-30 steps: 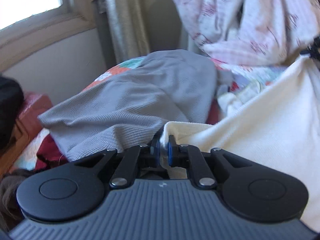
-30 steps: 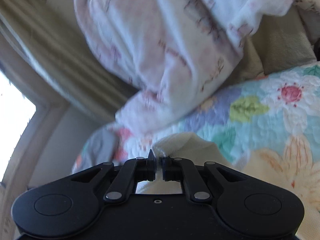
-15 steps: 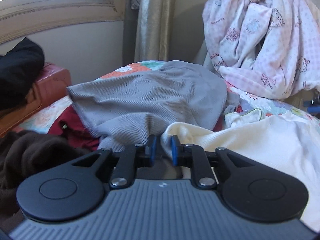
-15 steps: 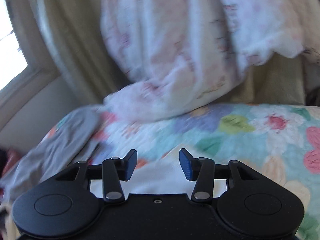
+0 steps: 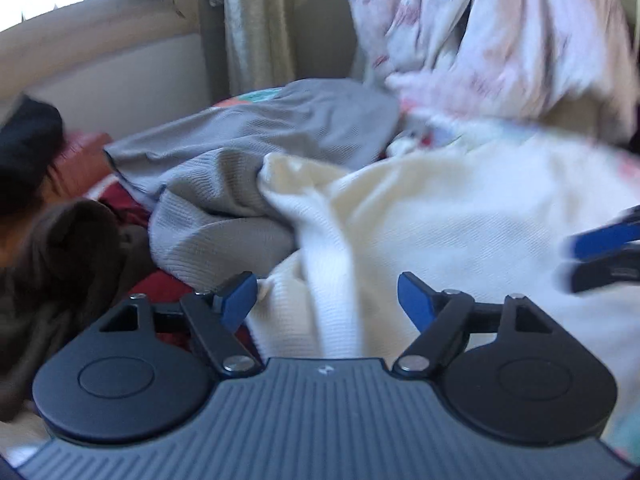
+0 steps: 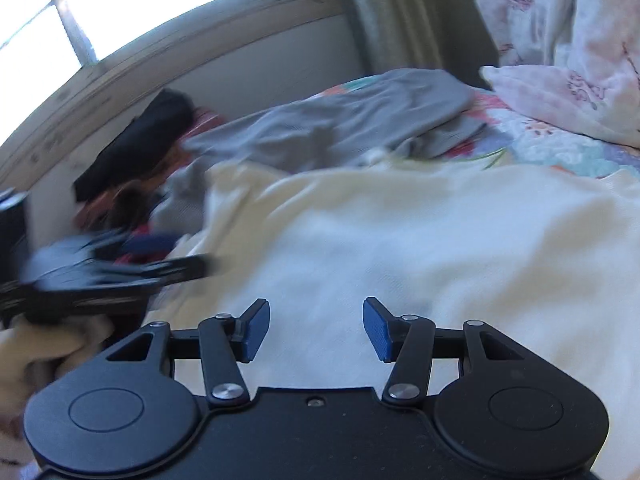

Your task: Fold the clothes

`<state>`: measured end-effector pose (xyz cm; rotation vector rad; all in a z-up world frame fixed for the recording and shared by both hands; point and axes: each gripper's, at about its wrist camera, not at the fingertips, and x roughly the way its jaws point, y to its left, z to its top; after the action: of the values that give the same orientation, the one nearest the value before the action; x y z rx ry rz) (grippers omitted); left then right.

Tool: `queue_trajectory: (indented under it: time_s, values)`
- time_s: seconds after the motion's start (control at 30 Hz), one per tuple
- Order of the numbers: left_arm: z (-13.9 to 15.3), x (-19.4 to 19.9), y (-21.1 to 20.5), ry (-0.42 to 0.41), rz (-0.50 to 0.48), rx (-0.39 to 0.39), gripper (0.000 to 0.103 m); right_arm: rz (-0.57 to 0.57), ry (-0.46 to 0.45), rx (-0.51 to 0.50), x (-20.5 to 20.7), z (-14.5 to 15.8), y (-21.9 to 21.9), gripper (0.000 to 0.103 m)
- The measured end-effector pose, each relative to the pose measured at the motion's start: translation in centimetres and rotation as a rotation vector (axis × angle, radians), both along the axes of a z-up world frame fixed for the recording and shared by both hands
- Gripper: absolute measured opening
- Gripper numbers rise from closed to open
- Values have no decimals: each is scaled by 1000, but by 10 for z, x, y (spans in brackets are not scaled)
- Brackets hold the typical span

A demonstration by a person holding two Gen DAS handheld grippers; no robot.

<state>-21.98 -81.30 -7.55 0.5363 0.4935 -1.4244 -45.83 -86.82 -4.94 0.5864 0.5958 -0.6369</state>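
Observation:
A cream knit garment (image 5: 460, 220) lies spread over the bed, one bunched corner resting against a grey garment (image 5: 280, 140). My left gripper (image 5: 327, 300) hovers low over the cream cloth's left part. Its jaws are opening, and a fold of the cloth runs between them without either pad pressing on it. In the right wrist view the cream garment (image 6: 400, 240) fills the middle. My right gripper (image 6: 317, 328) is over it, jaws opening, holding nothing. Each gripper shows blurred in the other's view: the right gripper (image 5: 600, 252) and the left gripper (image 6: 120, 268).
A pink-patterned white cloth (image 5: 480, 32) is heaped at the back right on the floral quilt (image 6: 540, 140). Dark brown (image 5: 60, 260), red (image 5: 128, 204) and black (image 6: 152, 132) clothes pile up at the left. Behind them are a window (image 6: 160, 0) and a curtain (image 5: 256, 20).
Both grippers, shut on the cream garment a second ago, have opened and let it drop flat on the bed. The right gripper swung and rolled to face the window; the left drew back.

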Motion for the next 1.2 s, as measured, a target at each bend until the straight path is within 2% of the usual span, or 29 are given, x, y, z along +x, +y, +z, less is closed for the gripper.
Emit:
queue_trajectory:
  time_s: [0.03,0.13,0.23,0.3,0.4,0.5,0.6,0.77,0.87,0.93,1.0,1.07,1.2]
  values:
    - [0,6,2,20,24,-12,59,1,-7,12,-4,0,9,58]
    - [1,26,10,103,93,-44,38,-36,-16,47,-25,-3,27,60]
    - [1,46,21,201,138,-61,38,-107,18,52,-55,-6,37,60]
    - [3,51,30,223,166,-62,38,-175,11,66,-80,-7,43,60]
    - [8,55,50,202,225,-68,41,-291,-34,100,-124,-11,51,60]
    - [13,50,66,185,214,-36,45,-423,-91,150,-169,-16,61,61]
    - [15,35,86,189,148,-5,57,-534,-130,203,-205,-18,72,61]
    - [10,-3,116,195,-52,20,59,-572,-160,154,-229,-1,89,64]
    - [3,-30,126,87,-205,40,66,-623,-208,161,-245,-3,91,65]
    - [-5,-46,132,-28,-292,56,66,-661,-242,183,-255,-6,93,65]
    - [-12,-53,139,-94,-365,74,66,-679,-280,219,-262,-10,97,65]
    - [-13,-55,148,-108,-431,66,67,-673,-289,241,-264,-14,101,65]
    - [-10,-64,157,-94,-520,76,67,-659,-237,235,-268,-17,107,65]
